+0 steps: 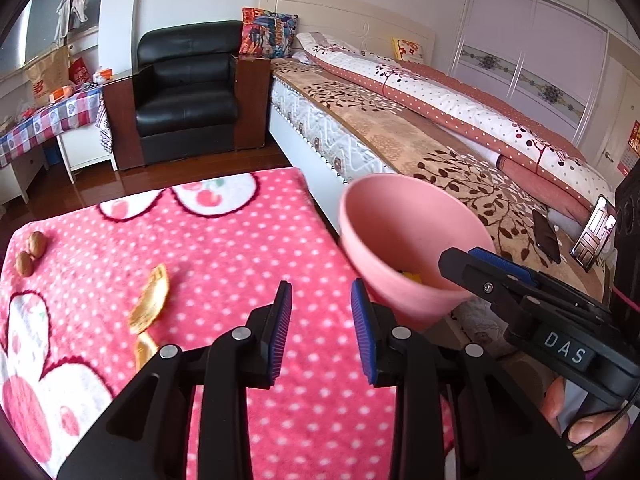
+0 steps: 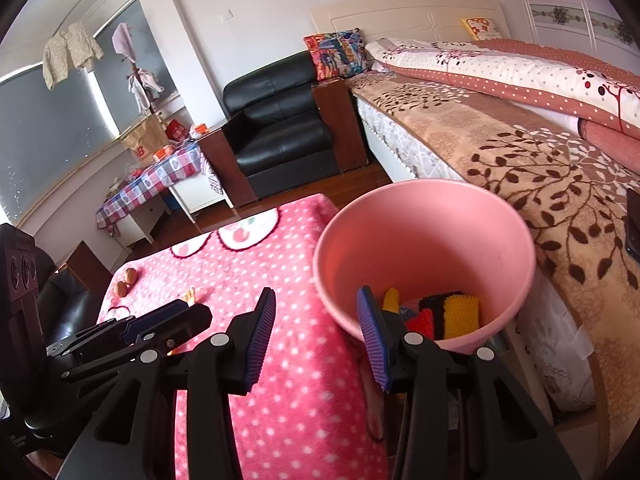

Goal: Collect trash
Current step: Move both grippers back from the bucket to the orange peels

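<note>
A pink bin point(image 1: 404, 240) stands off the right edge of the table covered by a pink dotted blanket point(image 1: 224, 248); it also shows in the right wrist view point(image 2: 424, 240), with yellow, red and black scraps point(image 2: 448, 314) inside. An orange peel point(image 1: 151, 304) lies on the blanket left of my left gripper point(image 1: 320, 332), which is open and empty above the blanket. The peel shows small in the right wrist view point(image 2: 190, 295). My right gripper point(image 2: 316, 332) is open and empty beside the bin's near rim, and shows in the left wrist view point(image 1: 480, 268).
Two walnuts point(image 1: 31, 252) lie at the blanket's far left edge. A bed point(image 1: 440, 128) runs along the right, with a phone point(image 1: 592, 236) and a dark case point(image 1: 546, 236) on it. A black armchair point(image 1: 188, 88) and a checked side table point(image 1: 48, 120) stand behind.
</note>
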Available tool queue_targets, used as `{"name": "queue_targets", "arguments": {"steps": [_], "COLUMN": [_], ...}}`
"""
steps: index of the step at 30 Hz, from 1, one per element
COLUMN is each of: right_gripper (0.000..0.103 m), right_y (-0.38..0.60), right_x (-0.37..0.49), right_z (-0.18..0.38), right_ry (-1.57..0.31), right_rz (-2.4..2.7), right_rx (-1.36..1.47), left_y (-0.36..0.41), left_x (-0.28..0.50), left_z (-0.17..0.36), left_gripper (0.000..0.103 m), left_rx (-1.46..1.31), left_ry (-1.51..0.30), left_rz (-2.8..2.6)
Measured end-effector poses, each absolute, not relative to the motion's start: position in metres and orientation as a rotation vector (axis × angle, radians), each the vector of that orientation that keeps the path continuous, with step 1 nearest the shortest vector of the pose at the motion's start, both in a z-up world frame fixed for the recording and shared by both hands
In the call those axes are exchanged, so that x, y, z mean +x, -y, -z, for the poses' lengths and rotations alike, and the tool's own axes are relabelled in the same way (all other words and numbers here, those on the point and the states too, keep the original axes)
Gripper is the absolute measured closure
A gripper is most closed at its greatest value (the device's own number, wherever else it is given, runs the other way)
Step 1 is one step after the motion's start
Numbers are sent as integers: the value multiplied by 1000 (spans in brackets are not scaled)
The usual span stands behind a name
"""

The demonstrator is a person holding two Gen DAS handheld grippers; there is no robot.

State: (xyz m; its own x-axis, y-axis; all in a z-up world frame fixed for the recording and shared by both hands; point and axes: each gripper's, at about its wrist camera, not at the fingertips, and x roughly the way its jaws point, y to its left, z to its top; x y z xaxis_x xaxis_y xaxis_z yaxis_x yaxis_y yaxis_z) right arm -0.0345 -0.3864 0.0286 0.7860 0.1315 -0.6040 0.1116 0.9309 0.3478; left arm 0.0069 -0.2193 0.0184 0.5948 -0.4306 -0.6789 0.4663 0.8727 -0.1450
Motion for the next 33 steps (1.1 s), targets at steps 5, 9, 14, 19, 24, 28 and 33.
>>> {"name": "queue_targets", "arguments": {"steps": [5, 9, 14, 19, 24, 28, 33], "right_gripper": [61, 61, 61, 64, 65, 65, 65], "right_y": [361, 338, 303, 262, 229, 203, 187], "right_x": [-34, -30, -21, -10, 7, 22, 39], "right_z": [-24, -19, -11, -3, 4, 18, 35], "right_ry": [-696, -730, -781, -823, -869, -924, -969], "right_rz": [-44, -93, -158, -254, -332, -367, -341], "right_rx": [383, 384, 370, 332, 301, 260, 210], "left_y": [189, 161, 121, 82, 50, 35, 28], "left_x": [1, 2, 7, 18, 29, 37, 42], "left_z": [-15, -18, -21, -22, -20, -21, -18], "left_gripper": [72, 72, 72, 72, 72, 72, 72], "left_rx": [51, 35, 12, -23, -69, -79, -90], "left_ry": [-770, -760, -741, -725, -722, -717, -718], "left_rz": [483, 455, 407, 343, 292, 277, 272]}}
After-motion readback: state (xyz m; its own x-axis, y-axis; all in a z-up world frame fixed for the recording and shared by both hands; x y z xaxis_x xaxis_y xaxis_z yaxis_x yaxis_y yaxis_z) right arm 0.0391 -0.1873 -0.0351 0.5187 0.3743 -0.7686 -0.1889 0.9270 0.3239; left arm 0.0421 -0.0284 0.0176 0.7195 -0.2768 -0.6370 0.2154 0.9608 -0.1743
